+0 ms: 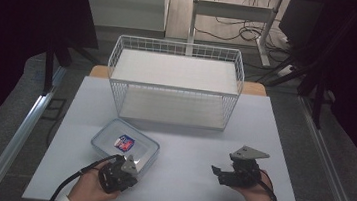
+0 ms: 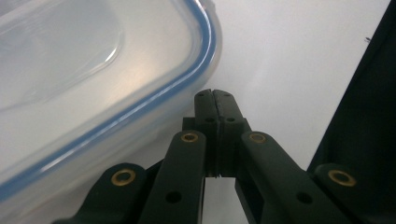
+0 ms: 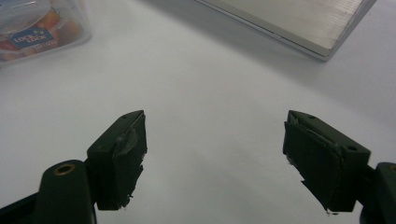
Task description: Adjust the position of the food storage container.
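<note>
The clear rectangular plastic food box with a blue-sealed lid (image 1: 125,146) lies flat on the white desk (image 1: 186,146), at the near left, just in front of the white wire two-tier shelf rack (image 1: 175,82). The left claw (image 1: 129,167) sits at the box's near right corner; in the left gripper view its jaws are clenched together on nothing, their tips just beside the lid's blue rim (image 2: 154,100) and, as far as can be told, not touching it. The right claw (image 1: 219,174) rests well apart from the box, over bare desk at the near right, with its jaws released and spread wide, as the right gripper view confirms.

The step in hand looks like getting hold of the box, probably to set it on the rack. To do it well, the left claw should first part its jaws, because shut as they are they can only nudge the box. A grip on the lid's edge or on a short side wall would suit; the plastic looks smooth and likely slippery, so the jaws should go deep over the rim rather than pinch the corner. The right claw, already spread, could come across to take the opposite side, so that the box lifts level and its contents do not shift. Approach low and slow to avoid pushing the box towards the rack.
</note>
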Available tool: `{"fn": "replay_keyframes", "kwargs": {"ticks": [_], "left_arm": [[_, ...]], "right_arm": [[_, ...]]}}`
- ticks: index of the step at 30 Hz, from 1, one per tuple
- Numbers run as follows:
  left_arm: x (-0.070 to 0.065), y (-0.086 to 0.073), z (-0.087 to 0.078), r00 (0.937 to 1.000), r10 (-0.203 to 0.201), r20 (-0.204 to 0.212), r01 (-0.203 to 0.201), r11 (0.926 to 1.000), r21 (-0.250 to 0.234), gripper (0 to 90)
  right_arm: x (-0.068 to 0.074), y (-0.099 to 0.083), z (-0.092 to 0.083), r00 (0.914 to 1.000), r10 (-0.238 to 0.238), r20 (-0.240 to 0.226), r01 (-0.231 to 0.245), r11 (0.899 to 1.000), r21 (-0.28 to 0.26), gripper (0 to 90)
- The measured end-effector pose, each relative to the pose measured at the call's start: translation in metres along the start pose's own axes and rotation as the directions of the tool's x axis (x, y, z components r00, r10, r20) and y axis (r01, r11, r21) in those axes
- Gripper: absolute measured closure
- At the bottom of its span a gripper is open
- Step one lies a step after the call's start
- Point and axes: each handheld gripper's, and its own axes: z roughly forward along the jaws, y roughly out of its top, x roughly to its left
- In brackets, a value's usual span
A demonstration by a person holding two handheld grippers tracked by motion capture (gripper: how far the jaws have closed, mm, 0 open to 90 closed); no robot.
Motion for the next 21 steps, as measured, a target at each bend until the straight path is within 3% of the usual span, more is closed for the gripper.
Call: {"fn": "replay_keyframes", "kwargs": {"ticks": [3,4,5,6,7,8,9,10,11,12,14,15,16,17,18,19,21], "left_arm": [[0.001,-0.005,-0.011,0.9999,-0.015,-0.002,0.015,0.9997,-0.022,89.9],[0.008,-0.01,-0.028,0.9993,-0.029,-0.026,0.027,0.9986,-0.045,89.9],[0.008,-0.01,-0.028,0.9993,-0.029,-0.026,0.027,0.9986,-0.045,89.9],[0.013,-0.013,-0.038,0.9982,-0.045,-0.04,0.042,0.9973,-0.06,89.9],[0.029,-0.02,-0.059,0.9932,-0.091,-0.072,0.083,0.9916,-0.099,89.9],[0.029,-0.02,-0.059,0.9932,-0.091,-0.072,0.083,0.9916,-0.099,89.8],[0.047,-0.027,-0.079,0.985,-0.144,-0.095,0.13,0.9814,-0.141,89.9],[0.047,-0.027,-0.079,0.985,-0.144,-0.095,0.13,0.9814,-0.141,89.9],[0.067,-0.033,-0.091,0.9707,-0.198,-0.137,0.176,0.9716,-0.159,89.9],[0.067,-0.033,-0.091,0.9707,-0.198,-0.137,0.176,0.9716,-0.159,89.9],[0.086,-0.039,-0.094,0.9518,-0.247,-0.182,0.219,0.9626,-0.159,89.9],[0.099,-0.042,-0.092,0.9375,-0.271,-0.218,0.242,0.9584,-0.15,89.9],[0.107,-0.044,-0.091,0.93,-0.285,-0.232,0.256,0.9555,-0.146,89.9],[0.127,-0.047,-0.086,0.9148,-0.318,-0.249,0.292,0.947,-0.134,89.9],[0.136,-0.049,-0.082,0.9126,-0.33,-0.242,0.308,0.9432,-0.126,89.9],[0.136,-0.049,-0.082,0.9126,-0.33,-0.242,0.308,0.9432,-0.126,90.0],[0.153,-0.051,-0.071,0.9137,-0.359,-0.191,0.345,0.933,-0.102,90.0]], "right_arm": [[0.0,0.0,-0.001,1.0,0.007,0.001,-0.007,1.0,-0.002,21.8],[0.0,0.0,-0.001,1.0,0.005,0.001,-0.005,1.0,-0.002,21.8],[0.0,0.0,-0.001,1.0,0.005,0.001,-0.005,1.0,-0.002,21.8],[0.0,0.0,-0.001,1.0,0.004,0.001,-0.004,1.0,-0.002,21.8],[0.001,0.001,-0.001,1.0,0.005,0.002,-0.005,1.0,-0.006,21.8],[0.001,0.001,-0.001,1.0,0.005,0.002,-0.005,1.0,-0.006,21.8],[0.001,0.002,-0.001,1.0,0.007,0.003,-0.007,1.0,-0.007,21.8],[0.001,0.002,-0.001,1.0,0.007,0.003,-0.007,1.0,-0.007,21.8],[0.001,0.003,-0.001,1.0,0.008,0.002,-0.008,1.0,-0.007,21.8],[0.001,0.003,-0.001,1.0,0.008,0.002,-0.008,1.0,-0.007,21.8],[0.001,0.003,0.0,1.0,0.007,0.001,-0.007,1.0,-0.007,21.8],[0.002,0.003,0.0,1.0,0.007,0.0,-0.007,1.0,-0.005,21.8],[0.002,0.003,0.001,1.0,0.005,-0.001,-0.005,1.0,-0.003,21.8],[0.003,0.003,0.001,1.0,0.004,-0.004,-0.004,1.0,-0.003,21.8],[0.003,0.003,0.002,1.0,0.002,-0.005,-0.002,1.0,-0.004,21.9],[0.003,0.003,0.002,1.0,0.002,-0.005,-0.002,1.0,-0.004,21.8],[0.002,0.002,0.001,1.0,0.003,-0.003,-0.003,1.0,-0.002,21.8]]}}
